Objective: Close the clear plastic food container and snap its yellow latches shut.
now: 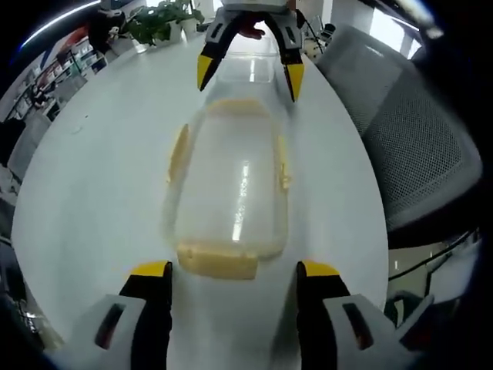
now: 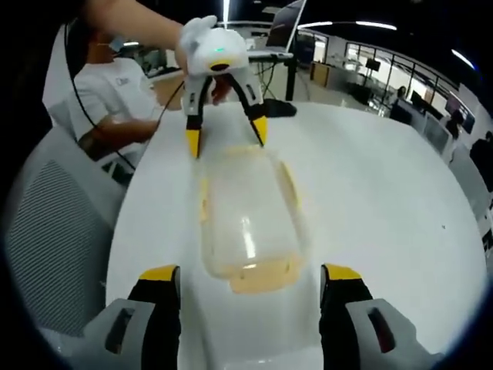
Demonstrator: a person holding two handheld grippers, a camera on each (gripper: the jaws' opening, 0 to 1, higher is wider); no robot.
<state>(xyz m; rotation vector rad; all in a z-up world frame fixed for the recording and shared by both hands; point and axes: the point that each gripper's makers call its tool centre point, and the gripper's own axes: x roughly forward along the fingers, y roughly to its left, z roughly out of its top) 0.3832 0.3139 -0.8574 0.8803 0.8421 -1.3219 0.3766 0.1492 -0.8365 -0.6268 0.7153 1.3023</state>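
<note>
The clear plastic container (image 1: 231,193) lies lengthwise on the white table (image 1: 92,193) with its lid resting on top. Yellow latches show on its near end (image 1: 218,262), both long sides (image 1: 179,154) and far end. My left gripper (image 1: 236,271) stands open, its jaws on either side of the near end without touching it. My right gripper (image 1: 249,77) hangs open over the far end. In the right gripper view the container (image 2: 250,220) lies between my open right gripper (image 2: 250,274) and the open left gripper (image 2: 226,136). Whether the latches are snapped down is unclear.
A grey mesh chair (image 1: 431,154) stands close to the table's edge, seen again in the right gripper view (image 2: 54,247). Potted plants (image 1: 162,23) sit at the far end. A person in a white shirt (image 2: 115,92) sits beside the table, near a laptop (image 2: 281,31).
</note>
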